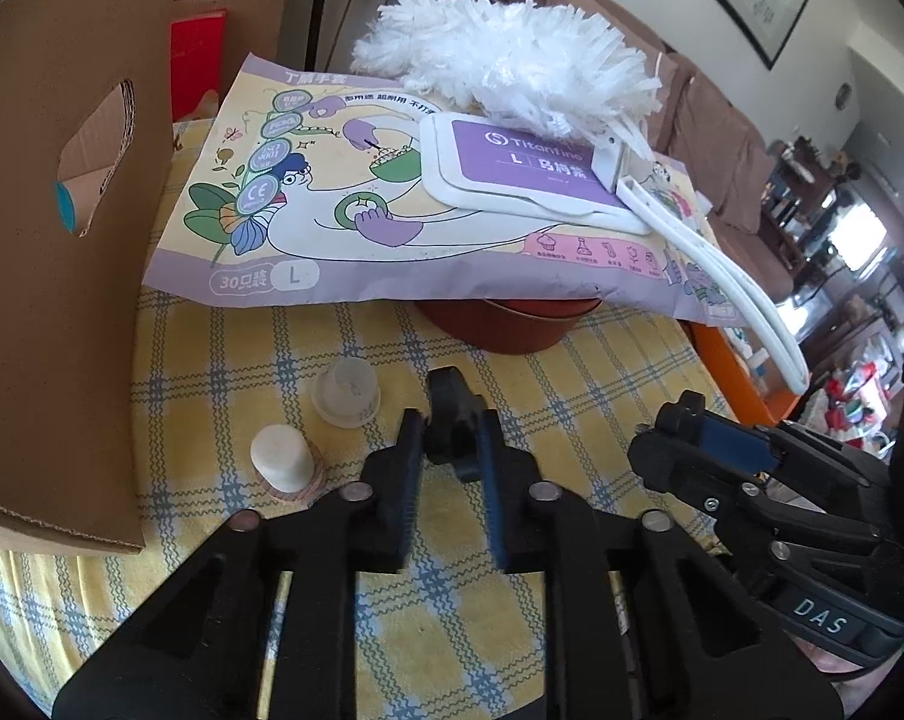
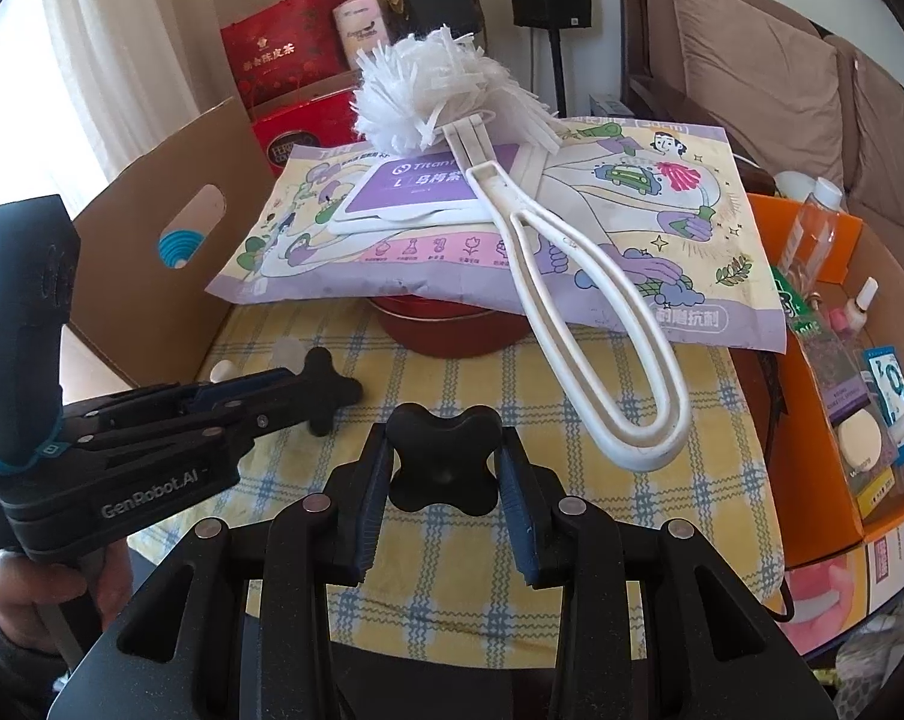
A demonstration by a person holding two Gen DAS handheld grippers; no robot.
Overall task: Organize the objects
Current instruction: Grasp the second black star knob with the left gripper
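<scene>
My left gripper (image 1: 449, 450) is shut on a black cross-shaped knob (image 1: 452, 420), held edge-on just above the checked cloth; it also shows in the right wrist view (image 2: 299, 387) with its knob (image 2: 326, 390). My right gripper (image 2: 443, 468) is shut on a second black cross-shaped knob (image 2: 443, 459) and appears in the left wrist view (image 1: 680, 438) at the right. Two small white stoppers (image 1: 281, 459) (image 1: 347, 390) stand on the cloth left of my left gripper.
A large glove pack (image 2: 512, 228) lies over a red pot (image 2: 452, 324), with a white duster (image 2: 572, 300) on top. A cardboard flap (image 1: 62, 252) stands at left. An orange box of toiletries (image 2: 842, 360) is at right. Yellow checked cloth (image 2: 572, 510) covers the table.
</scene>
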